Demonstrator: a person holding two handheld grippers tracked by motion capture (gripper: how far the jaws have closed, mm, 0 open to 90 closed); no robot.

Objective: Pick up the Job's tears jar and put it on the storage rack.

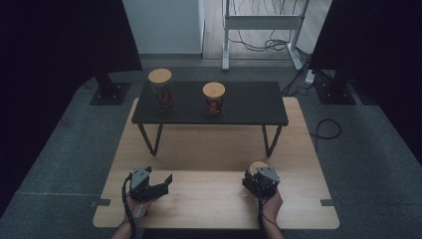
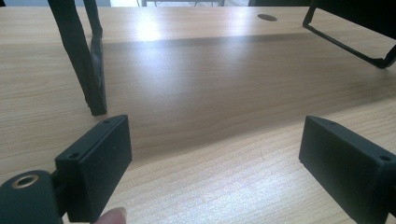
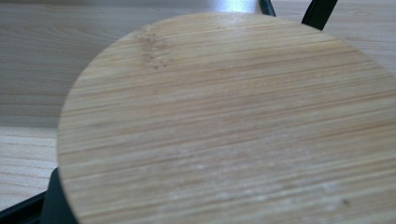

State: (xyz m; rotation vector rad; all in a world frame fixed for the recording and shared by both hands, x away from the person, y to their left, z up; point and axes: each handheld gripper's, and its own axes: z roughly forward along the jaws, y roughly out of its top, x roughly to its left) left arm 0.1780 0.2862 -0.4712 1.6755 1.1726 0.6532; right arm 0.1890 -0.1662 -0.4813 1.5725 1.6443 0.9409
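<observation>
No writing could be made out anywhere. A pale wooden table (image 1: 199,199) stood on grey carpet in a dim room, a black shelf (image 1: 249,107) on it bearing two lidded jars (image 1: 162,89). At the near right edge, the right gripper (image 1: 260,180) had clamped down on a jar with a bamboo lid (image 3: 233,126), the lid just past its body. The left gripper (image 1: 158,185) sat released, empty, well apart to the left.

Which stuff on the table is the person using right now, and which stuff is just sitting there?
In use:
- right claw, shut on the jar
- jar with a bamboo lid, at the near right of the wooden table

Just sitting there:
- two lidded jars on the black shelf
- left claw, open, nothing in it
</observation>
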